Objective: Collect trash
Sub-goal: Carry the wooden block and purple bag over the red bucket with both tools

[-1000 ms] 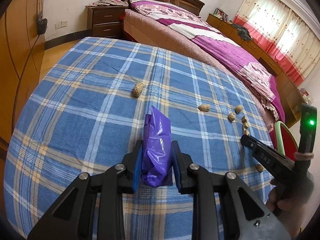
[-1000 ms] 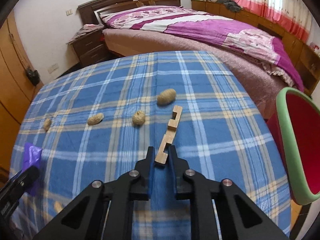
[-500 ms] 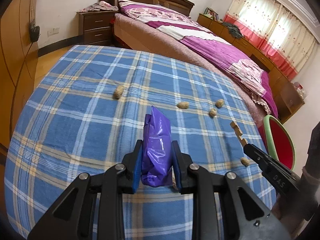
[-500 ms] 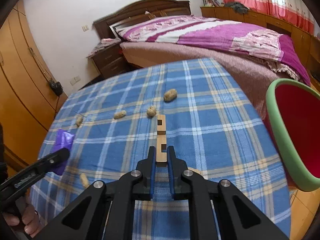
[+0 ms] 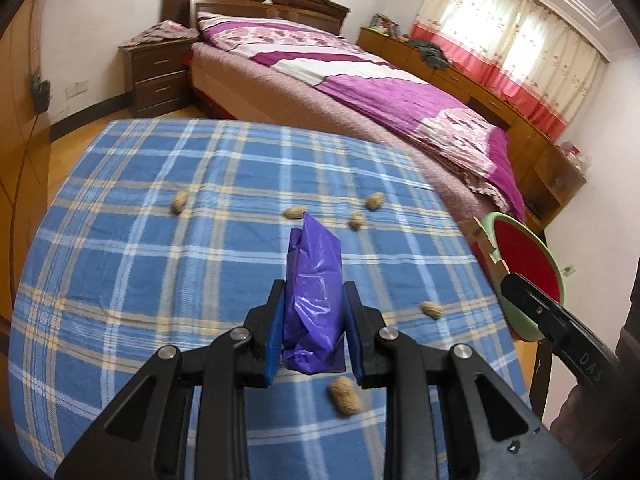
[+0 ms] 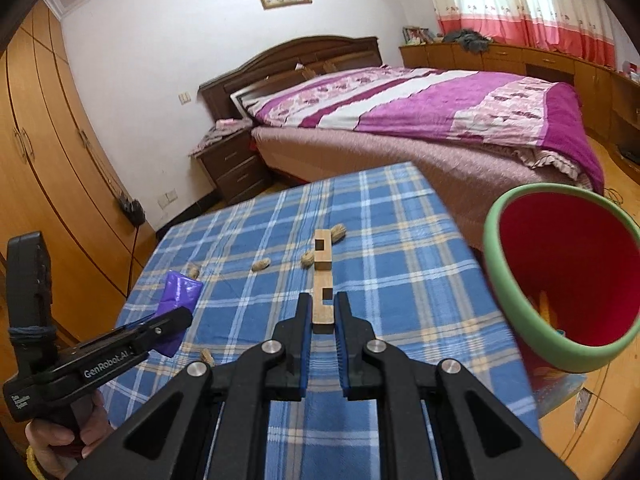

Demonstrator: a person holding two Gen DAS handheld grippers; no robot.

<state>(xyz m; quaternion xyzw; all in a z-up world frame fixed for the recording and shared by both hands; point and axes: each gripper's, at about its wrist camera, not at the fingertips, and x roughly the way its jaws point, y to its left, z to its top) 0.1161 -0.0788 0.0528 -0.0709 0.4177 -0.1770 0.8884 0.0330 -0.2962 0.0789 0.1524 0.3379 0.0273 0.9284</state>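
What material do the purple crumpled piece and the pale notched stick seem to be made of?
The purple crumpled piece, held in the left tongs, looks like thin glossy plastic film: it shows shiny creases and folds. The pale notched stick, held in the right tongs, looks like unpainted matte wood, light tan with square cut-outs.

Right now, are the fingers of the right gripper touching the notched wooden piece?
Touching. In the right wrist view, both fingers of the right gripper press against the sides of the wooden piece, holding it lifted above the checked tablecloth.
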